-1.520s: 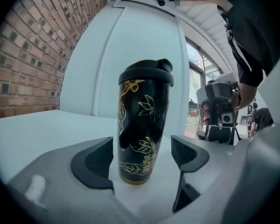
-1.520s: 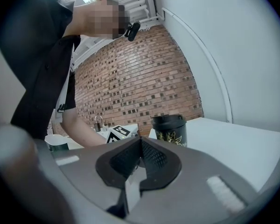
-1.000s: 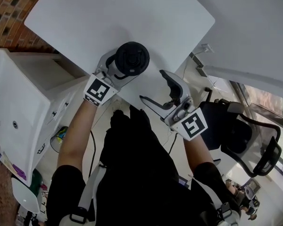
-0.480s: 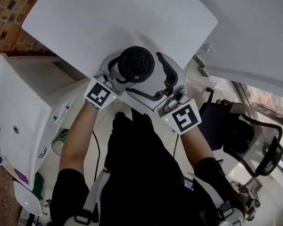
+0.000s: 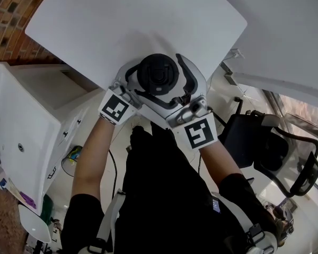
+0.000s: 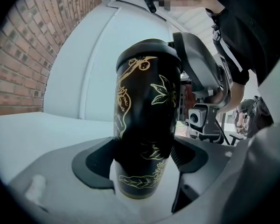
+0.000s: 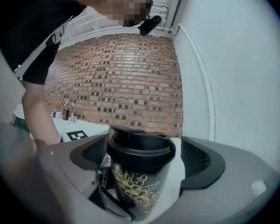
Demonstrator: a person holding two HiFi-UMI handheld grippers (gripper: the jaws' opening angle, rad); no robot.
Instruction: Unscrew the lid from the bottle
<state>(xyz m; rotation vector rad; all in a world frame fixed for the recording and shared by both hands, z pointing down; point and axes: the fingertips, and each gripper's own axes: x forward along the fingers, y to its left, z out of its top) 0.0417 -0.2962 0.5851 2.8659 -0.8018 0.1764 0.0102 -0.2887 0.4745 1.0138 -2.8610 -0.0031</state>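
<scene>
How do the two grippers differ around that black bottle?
The left gripper clamps the bottle low on its body; the right gripper, its jaws just opening wider, stands open around the lid without pressing it. The left sits low, the right at lid height. Both have the bottle between their jaws.

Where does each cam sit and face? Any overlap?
Head view: on the person's head, steeply down onto lid and table; arms, torso, left tongs, right tongs.
Left gripper view: on left tongs, along jaws clamped on bottle; right tongs, torso behind.
Right gripper view: on right tongs, along jaws that have just been opening, straddling lid without touching; torso upper left.
Shared: bottle in all three.
</scene>
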